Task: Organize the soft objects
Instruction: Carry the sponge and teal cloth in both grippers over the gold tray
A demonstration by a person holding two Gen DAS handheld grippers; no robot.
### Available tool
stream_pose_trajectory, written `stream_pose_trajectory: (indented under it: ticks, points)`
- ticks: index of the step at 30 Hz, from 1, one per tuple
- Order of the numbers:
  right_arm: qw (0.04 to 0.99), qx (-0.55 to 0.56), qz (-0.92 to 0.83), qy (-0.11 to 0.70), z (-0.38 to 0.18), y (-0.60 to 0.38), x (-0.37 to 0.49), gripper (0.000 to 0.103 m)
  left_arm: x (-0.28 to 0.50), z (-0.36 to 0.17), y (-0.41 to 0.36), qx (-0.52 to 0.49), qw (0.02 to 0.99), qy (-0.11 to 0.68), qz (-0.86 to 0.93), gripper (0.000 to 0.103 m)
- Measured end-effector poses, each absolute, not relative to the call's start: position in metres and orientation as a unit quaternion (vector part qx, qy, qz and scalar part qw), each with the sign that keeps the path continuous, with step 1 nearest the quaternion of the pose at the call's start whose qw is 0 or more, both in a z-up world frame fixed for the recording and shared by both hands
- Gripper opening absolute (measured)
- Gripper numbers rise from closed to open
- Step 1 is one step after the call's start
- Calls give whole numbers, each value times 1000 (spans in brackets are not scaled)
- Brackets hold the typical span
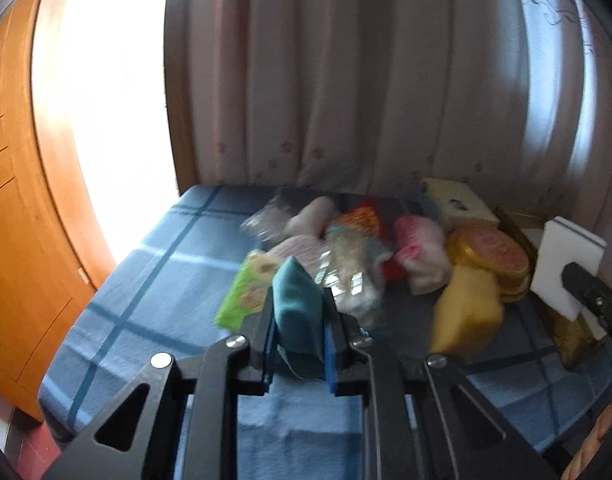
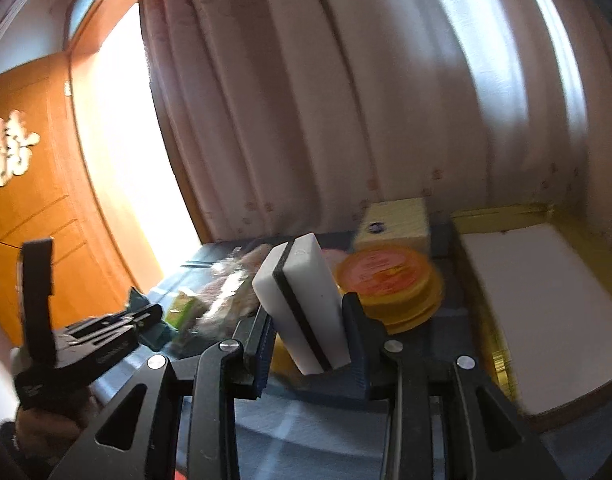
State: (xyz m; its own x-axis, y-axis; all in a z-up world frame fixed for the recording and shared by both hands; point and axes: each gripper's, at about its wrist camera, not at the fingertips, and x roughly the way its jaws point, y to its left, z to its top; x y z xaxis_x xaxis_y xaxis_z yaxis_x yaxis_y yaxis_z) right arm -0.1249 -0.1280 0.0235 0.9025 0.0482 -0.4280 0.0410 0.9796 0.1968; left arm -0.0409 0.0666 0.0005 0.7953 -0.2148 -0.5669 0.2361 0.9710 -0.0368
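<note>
My left gripper (image 1: 300, 316) is shut on a teal cloth (image 1: 298, 304) and holds it above the blue checked bedspread (image 1: 146, 280). My right gripper (image 2: 310, 328) is shut on a white sponge block with a dark stripe (image 2: 302, 300); the block also shows at the right in the left wrist view (image 1: 562, 268). A pile of soft things lies beyond on the bed: a green packet (image 1: 246, 292), a clear crinkly bag (image 1: 350, 276), a pink and white bundle (image 1: 420, 256) and a yellow sponge (image 1: 466, 312).
A round yellow tin (image 2: 390, 280) and a pale yellow box (image 2: 394, 224) stand behind the pile. A gold-edged open box with a white inside (image 2: 542, 304) is at the right. Pink curtains (image 2: 326, 120) hang behind; a wooden door (image 2: 26, 208) is at the left.
</note>
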Motion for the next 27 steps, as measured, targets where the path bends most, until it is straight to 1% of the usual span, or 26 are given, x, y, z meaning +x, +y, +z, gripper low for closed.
stream_pose_trajectory:
  ticks: [13, 27]
  points:
    - [960, 92, -129, 229, 42, -199, -135, 35, -46, 29, -25, 42, 945, 258, -196, 17]
    - [951, 74, -197, 228, 54, -249, -156, 36, -66, 45, -102, 58, 928, 240, -277, 17]
